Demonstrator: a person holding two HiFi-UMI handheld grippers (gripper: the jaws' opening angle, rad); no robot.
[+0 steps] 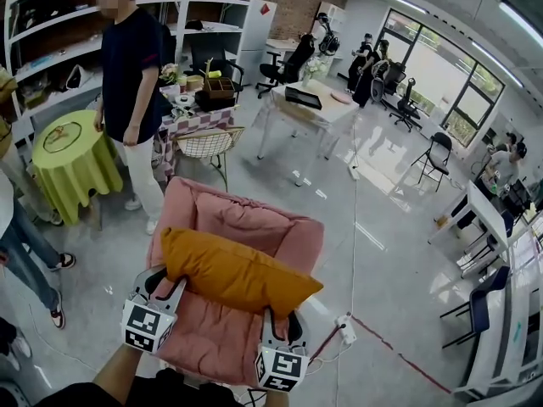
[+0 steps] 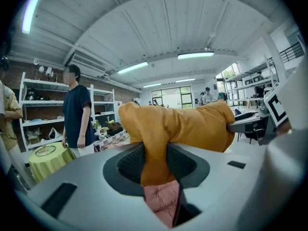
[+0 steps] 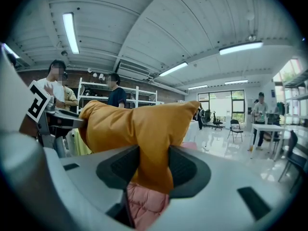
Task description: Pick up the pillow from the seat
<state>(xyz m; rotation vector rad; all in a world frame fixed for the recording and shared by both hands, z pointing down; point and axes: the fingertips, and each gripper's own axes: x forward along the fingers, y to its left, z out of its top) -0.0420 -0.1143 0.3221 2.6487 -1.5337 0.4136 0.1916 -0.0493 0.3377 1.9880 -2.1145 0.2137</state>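
Over pink seat (image 1: 227, 217), orange pillow (image 1: 237, 270) pinched by left gripper (image 1: 172, 283); right gripper (image 1: 279, 315)

I see a mustard-orange pillow (image 1: 237, 270), a pink quilted seat (image 1: 254, 219), a lime-green tablecloth (image 1: 72, 155) and a checked pink-and-white cloth (image 1: 191, 124)

Matt, soft mustard cloth on the pillow (image 2: 178, 124) pinched between the jaws. Quilted pink fabric, faintly sheeny, on the seat (image 1: 246, 219) below them. Ribbed matt black pads (image 3: 184, 166).
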